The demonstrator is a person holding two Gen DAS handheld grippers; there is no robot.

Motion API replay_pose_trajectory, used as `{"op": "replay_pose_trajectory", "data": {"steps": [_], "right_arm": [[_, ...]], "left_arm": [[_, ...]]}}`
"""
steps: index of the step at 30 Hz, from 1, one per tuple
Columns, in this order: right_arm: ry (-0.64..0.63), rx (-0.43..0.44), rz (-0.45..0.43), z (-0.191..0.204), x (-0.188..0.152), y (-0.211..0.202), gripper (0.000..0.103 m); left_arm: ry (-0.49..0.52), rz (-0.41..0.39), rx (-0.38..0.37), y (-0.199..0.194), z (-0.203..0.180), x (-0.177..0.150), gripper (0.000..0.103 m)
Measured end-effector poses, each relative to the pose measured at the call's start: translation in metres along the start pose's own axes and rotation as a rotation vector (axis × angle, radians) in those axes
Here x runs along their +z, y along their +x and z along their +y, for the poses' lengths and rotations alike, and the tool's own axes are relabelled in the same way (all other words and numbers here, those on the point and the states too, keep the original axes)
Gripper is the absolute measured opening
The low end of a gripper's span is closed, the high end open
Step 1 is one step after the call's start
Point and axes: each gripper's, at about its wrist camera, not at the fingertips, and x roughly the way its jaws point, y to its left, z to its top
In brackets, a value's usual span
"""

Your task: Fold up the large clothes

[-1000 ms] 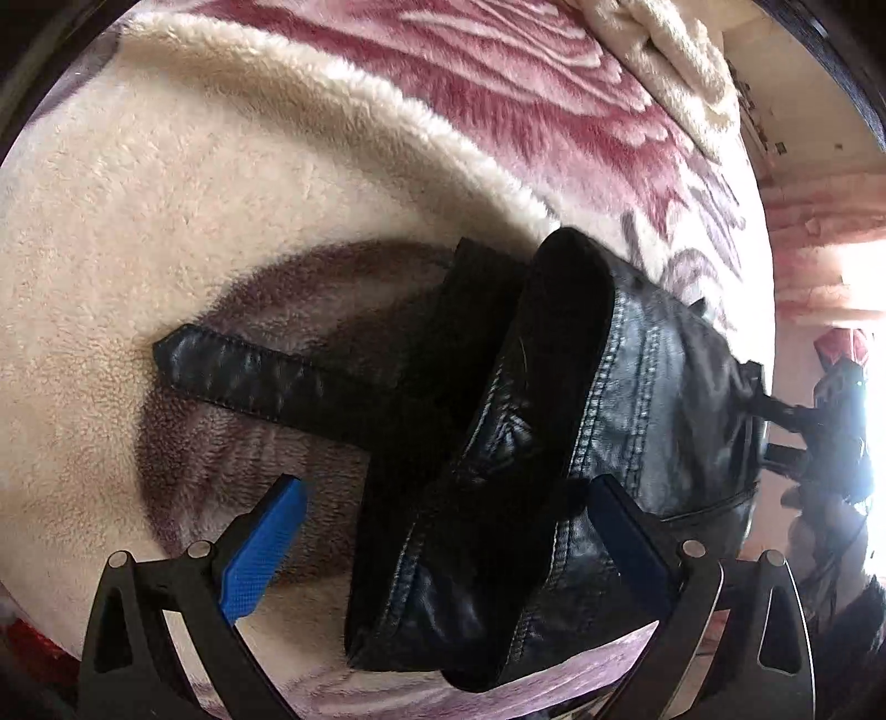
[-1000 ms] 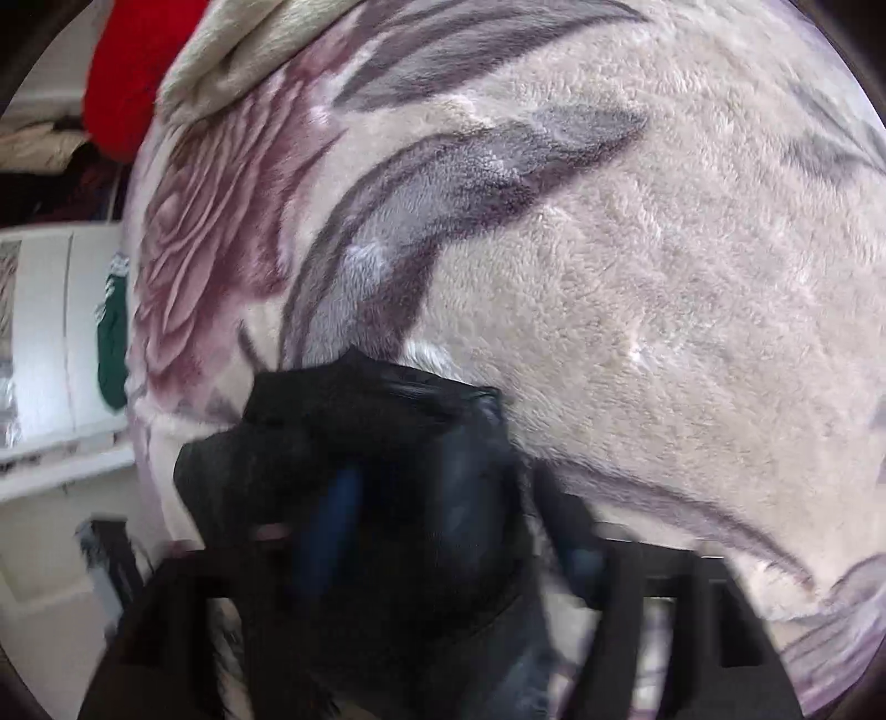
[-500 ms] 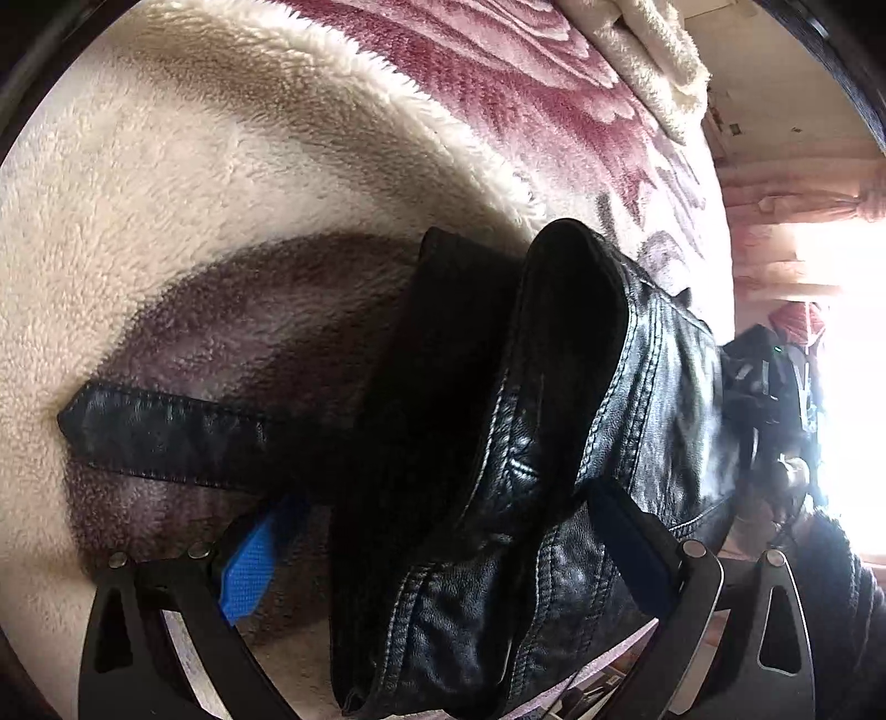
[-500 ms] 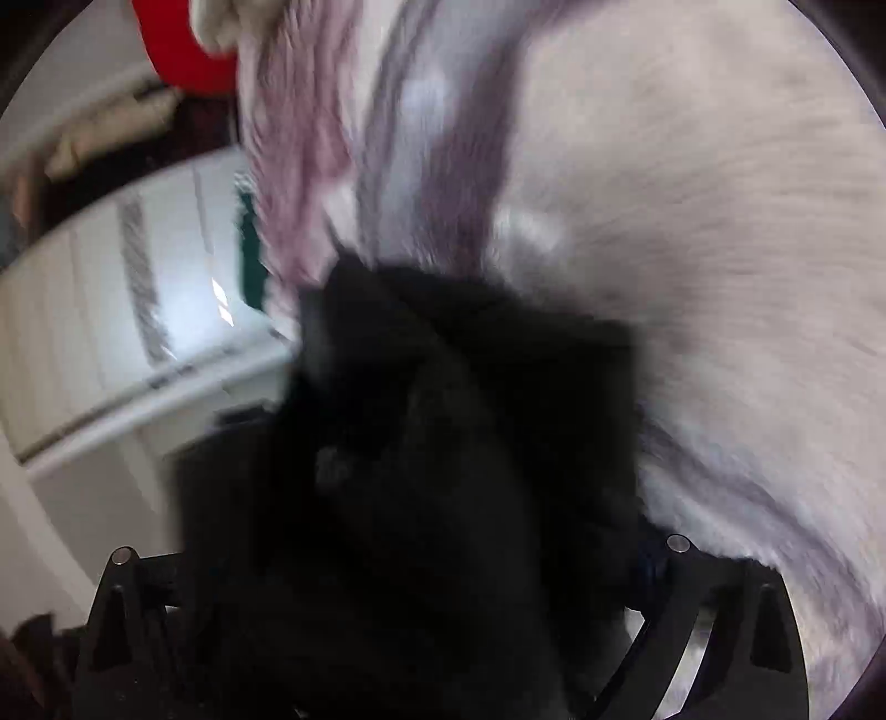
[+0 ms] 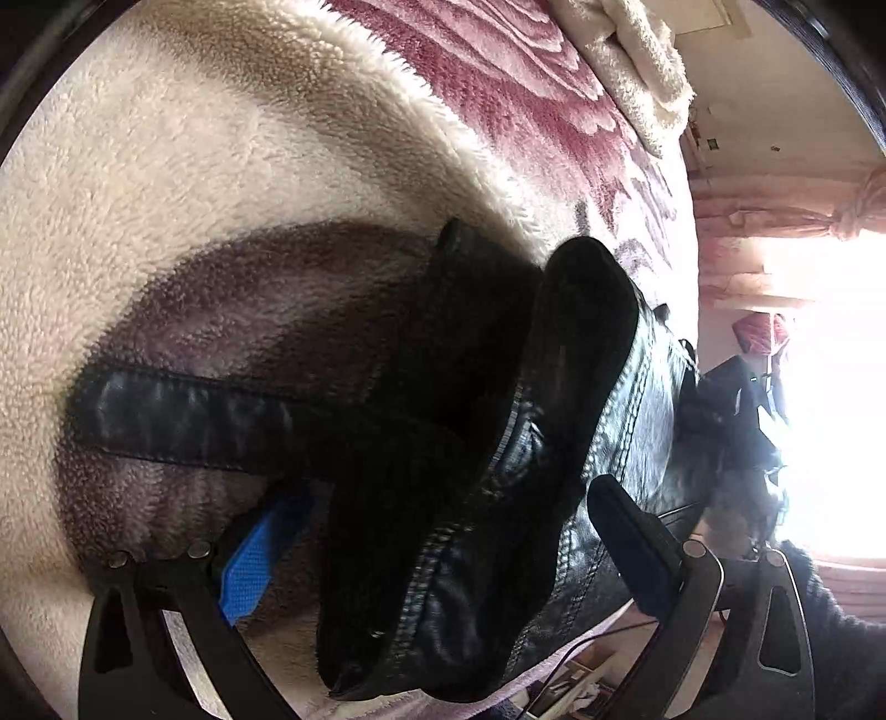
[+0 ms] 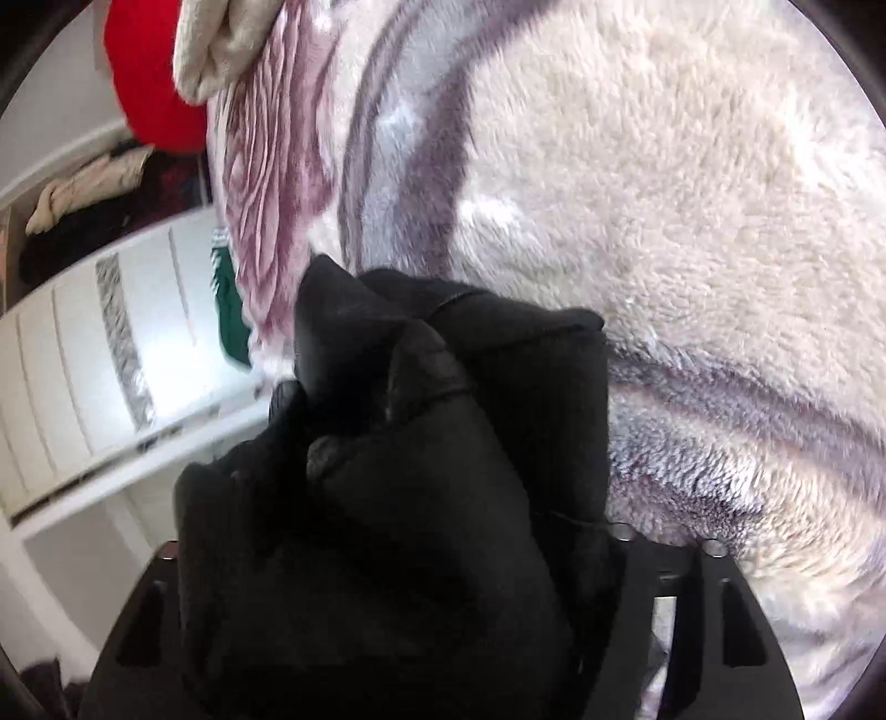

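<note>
A black leather jacket (image 5: 554,471) lies bunched on a fleece blanket (image 5: 194,194), with a stitched strap (image 5: 183,412) stretching out to the left. My left gripper (image 5: 443,498) stands wide around the bunch. Its blue left pad (image 5: 249,570) sits under the strap, clear of the main fold, and its right finger (image 5: 626,543) lies against the leather. In the right wrist view a heap of the black jacket (image 6: 415,471) fills the space between the fingers of my right gripper (image 6: 398,482) and hides both pads. Its jaws are closing with the jacket between them.
The blanket (image 6: 692,221) is cream with purple and pink rose prints. A red cushion (image 6: 149,72) and a folded cream cloth (image 6: 221,50) lie at its far end. A white wardrobe (image 6: 83,360) stands beyond the bed edge. A bright window (image 5: 830,387) and a dark sleeve (image 5: 819,620) are on the right.
The left view has tilted down and closed in, so the strap now crosses above the blue pad. The right gripper swung and sank, and the jacket heap now covers its fingers.
</note>
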Motion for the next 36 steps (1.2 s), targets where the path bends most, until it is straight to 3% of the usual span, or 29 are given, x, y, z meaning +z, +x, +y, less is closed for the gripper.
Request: {"op": "replay_pose_trajectory", "data": {"steps": [4,7,9,11,12,13,15,16,21,22,24,27,28,33,36], "right_arm": [[-0.061,0.03,0.106,-0.006,0.005,-0.002,0.081],[-0.05,0.018,0.102,-0.007,0.003,0.011,0.09],[-0.048,-0.037,0.07,0.001,0.004,0.021,0.087],[0.008,-0.065,0.02,0.004,0.003,0.018,0.077],[0.019,-0.075,0.007,0.007,0.0,0.016,0.072],[0.026,-0.076,-0.001,0.009,-0.001,0.014,0.07],[0.045,-0.07,-0.016,0.01,-0.008,0.01,0.065],[0.05,-0.065,-0.018,0.011,-0.007,0.009,0.064],[-0.004,-0.071,0.011,0.017,-0.014,0.01,0.07],[0.004,-0.062,0.016,0.011,-0.013,0.003,0.07],[0.02,-0.047,0.023,0.005,-0.01,0.001,0.071],[0.023,-0.044,0.035,0.008,-0.006,0.01,0.073],[0.022,-0.045,0.041,0.008,-0.003,0.012,0.074],[0.031,-0.041,0.059,0.006,0.005,0.016,0.075],[0.039,-0.031,0.063,0.002,0.001,0.012,0.076]], "left_arm": [[-0.006,0.008,-0.072,0.004,0.001,-0.002,0.103],[0.013,0.012,-0.092,0.012,-0.008,-0.006,0.103],[0.001,0.007,-0.13,0.017,-0.015,-0.009,0.103],[0.027,-0.018,-0.099,0.018,-0.025,-0.011,0.103],[0.045,-0.02,-0.084,0.019,-0.03,-0.011,0.097],[0.067,-0.022,-0.036,0.02,-0.034,-0.011,0.08],[0.078,-0.034,-0.015,0.016,-0.033,-0.011,0.067],[0.066,-0.029,-0.028,0.014,-0.031,-0.011,0.067],[0.025,0.004,0.013,-0.01,-0.017,-0.014,0.068],[0.018,0.0,0.021,-0.015,-0.012,-0.014,0.073],[-0.012,-0.007,-0.011,-0.022,0.006,-0.018,0.076],[-0.058,0.014,-0.115,-0.009,0.023,-0.018,0.094],[-0.05,0.019,-0.119,-0.005,0.023,-0.019,0.101],[0.028,0.04,-0.099,0.014,0.003,-0.009,0.103],[0.009,0.036,-0.17,0.013,-0.003,-0.005,0.103]]}}
